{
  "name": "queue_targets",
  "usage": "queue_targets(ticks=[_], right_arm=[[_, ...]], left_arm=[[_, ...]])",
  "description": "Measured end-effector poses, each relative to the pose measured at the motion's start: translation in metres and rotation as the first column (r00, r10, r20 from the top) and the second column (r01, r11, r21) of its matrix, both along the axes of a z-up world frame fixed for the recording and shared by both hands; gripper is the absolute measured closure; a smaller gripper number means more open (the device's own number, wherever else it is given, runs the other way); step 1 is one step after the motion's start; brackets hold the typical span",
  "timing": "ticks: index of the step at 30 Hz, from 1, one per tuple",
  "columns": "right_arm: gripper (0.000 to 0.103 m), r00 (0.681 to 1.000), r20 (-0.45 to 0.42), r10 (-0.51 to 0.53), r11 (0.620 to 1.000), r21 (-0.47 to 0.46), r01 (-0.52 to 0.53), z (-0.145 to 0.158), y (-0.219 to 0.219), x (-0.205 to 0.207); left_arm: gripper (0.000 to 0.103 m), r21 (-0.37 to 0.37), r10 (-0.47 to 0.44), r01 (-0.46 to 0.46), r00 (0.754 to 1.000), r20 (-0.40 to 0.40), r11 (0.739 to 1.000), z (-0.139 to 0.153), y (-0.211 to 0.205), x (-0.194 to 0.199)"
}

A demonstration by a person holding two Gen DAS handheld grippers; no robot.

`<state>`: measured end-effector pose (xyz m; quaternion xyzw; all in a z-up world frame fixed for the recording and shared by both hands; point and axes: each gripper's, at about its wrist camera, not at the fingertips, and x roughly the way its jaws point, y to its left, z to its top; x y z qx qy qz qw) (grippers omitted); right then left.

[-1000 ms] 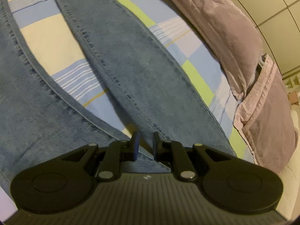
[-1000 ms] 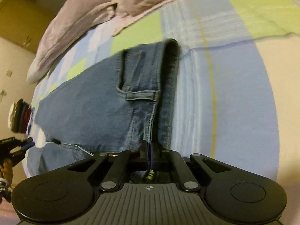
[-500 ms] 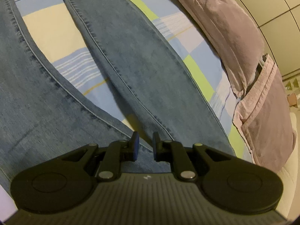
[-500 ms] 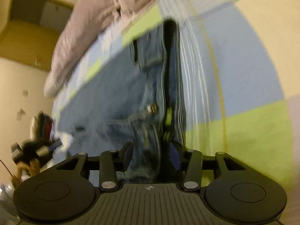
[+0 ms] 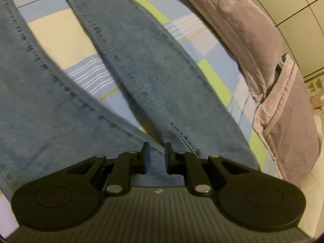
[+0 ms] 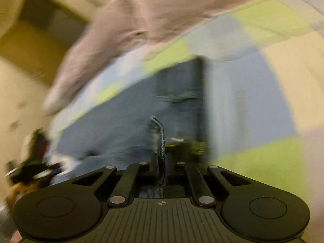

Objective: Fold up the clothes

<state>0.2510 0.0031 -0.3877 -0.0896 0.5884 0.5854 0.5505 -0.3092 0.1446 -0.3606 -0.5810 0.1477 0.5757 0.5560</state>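
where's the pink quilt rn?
In the left wrist view the pink quilt runs down the right side of the bed, beside the jeans on the checked sheet. In the right wrist view it lies blurred across the top.

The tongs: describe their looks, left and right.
Both alike: the left tongs and right tongs are matte black linkage arms with silver rivets, round side discs, a ribbed grey body bearing a small white mark, and blue finger pads. No cables or sleeves show.
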Motion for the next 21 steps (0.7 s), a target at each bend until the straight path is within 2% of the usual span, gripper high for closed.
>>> queue_targets(ticks=[3, 6, 8, 9, 11, 13, 15, 16, 17, 20, 21], right_arm=[[0.1, 0.998, 0.054, 0.007, 0.998, -0.065, -0.003, -0.018, 0.006, -0.008], [0.097, 0.996, 0.085, -0.003, 0.992, -0.125, 0.014, -0.008, 0.013, -0.009], [0.075, 0.977, 0.213, 0.002, 0.993, -0.116, 0.023, 0.013, 0.016, -0.017], [0.073, 0.96, 0.281, -0.008, 0.995, -0.089, 0.034, 0.023, 0.016, -0.023], [0.073, 0.942, 0.335, -0.022, 1.0, 0.003, 0.023, 0.036, 0.018, -0.038], [0.073, 0.945, 0.326, 0.015, 0.997, 0.065, -0.038, 0.034, 0.025, -0.054], [0.073, 0.925, 0.374, 0.069, 0.996, 0.029, -0.085, 0.016, 0.034, -0.067], [0.082, 0.906, 0.415, 0.08, 0.996, 0.01, -0.092, 0.005, 0.037, -0.072], [0.085, 0.896, 0.438, 0.066, 0.997, 0.015, -0.081, 0.001, 0.036, -0.072], [0.085, 0.916, 0.401, -0.015, 1.0, -0.017, 0.024, 0.01, 0.037, -0.066], [0.085, 0.91, 0.412, -0.04, 0.998, -0.034, 0.06, 0.017, 0.038, -0.067]], left_arm=[[0.093, -0.014, -0.004, 0.004, 1.0, -0.021, 1.0, -0.002, -0.005, -0.004], [0.093, -0.018, -0.023, 0.022, 0.998, -0.055, 1.0, -0.002, -0.01, -0.008], [0.093, -0.015, -0.031, 0.03, 0.998, -0.063, 0.999, -0.002, -0.013, -0.011], [0.093, -0.014, -0.032, 0.031, 0.997, -0.064, 0.999, -0.003, -0.014, -0.013], [0.093, -0.012, -0.043, 0.042, 0.997, -0.064, 0.999, -0.006, -0.013, -0.014], [0.093, -0.01, -0.061, 0.06, 0.995, -0.076, 0.998, -0.01, -0.012, -0.016], [0.093, -0.008, -0.097, 0.097, 0.987, -0.126, 0.995, -0.014, -0.009, -0.02], [0.093, -0.007, -0.115, 0.115, 0.982, -0.151, 0.993, -0.016, -0.008, -0.022], [0.093, -0.002, -0.127, 0.129, 0.976, -0.179, 0.992, -0.016, -0.007, -0.027], [0.093, 0.035, -0.11, 0.123, 0.961, -0.254, 0.992, -0.006, -0.007, -0.059], [0.093, 0.042, -0.095, 0.11, 0.959, -0.267, 0.993, -0.002, -0.008, -0.072]])
